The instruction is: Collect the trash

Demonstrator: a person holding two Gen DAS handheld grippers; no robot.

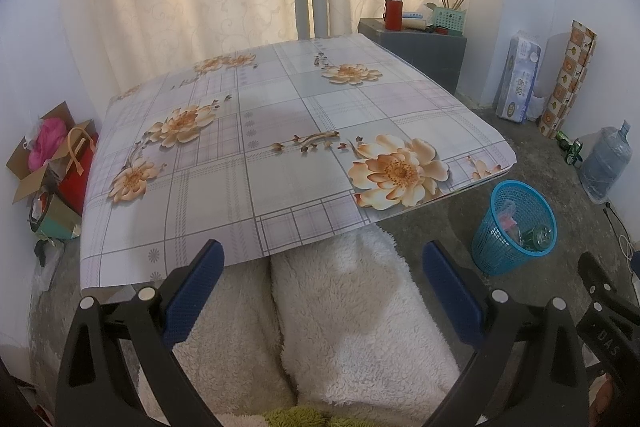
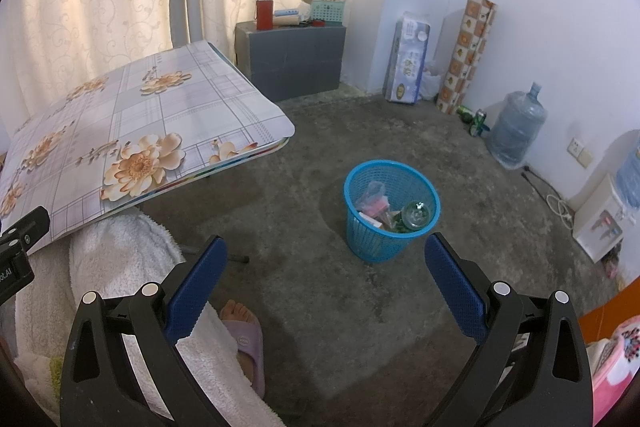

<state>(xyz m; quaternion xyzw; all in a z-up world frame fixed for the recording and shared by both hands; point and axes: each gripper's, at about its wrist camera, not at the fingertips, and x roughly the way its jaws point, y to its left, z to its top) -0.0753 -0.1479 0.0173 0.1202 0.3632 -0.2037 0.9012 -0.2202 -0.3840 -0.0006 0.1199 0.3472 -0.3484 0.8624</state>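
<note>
A blue mesh waste basket (image 2: 390, 211) stands on the concrete floor, with wrappers and a glass bottle inside; it also shows in the left wrist view (image 1: 514, 227) to the right of the table. The low table with a flowered cloth (image 1: 280, 147) carries nothing in view. My left gripper (image 1: 324, 263) is open and empty over my lap, at the table's near edge. My right gripper (image 2: 326, 259) is open and empty above the floor, just short of the basket.
My legs in white fleece (image 1: 340, 327) and a slippered foot (image 2: 246, 339) lie below the grippers. A grey cabinet (image 2: 292, 55) with a red flask, a tissue pack (image 2: 408, 59), a paper roll, a water jug (image 2: 516, 131) and green bottles line the far wall. Boxes and bags (image 1: 52, 167) sit left of the table.
</note>
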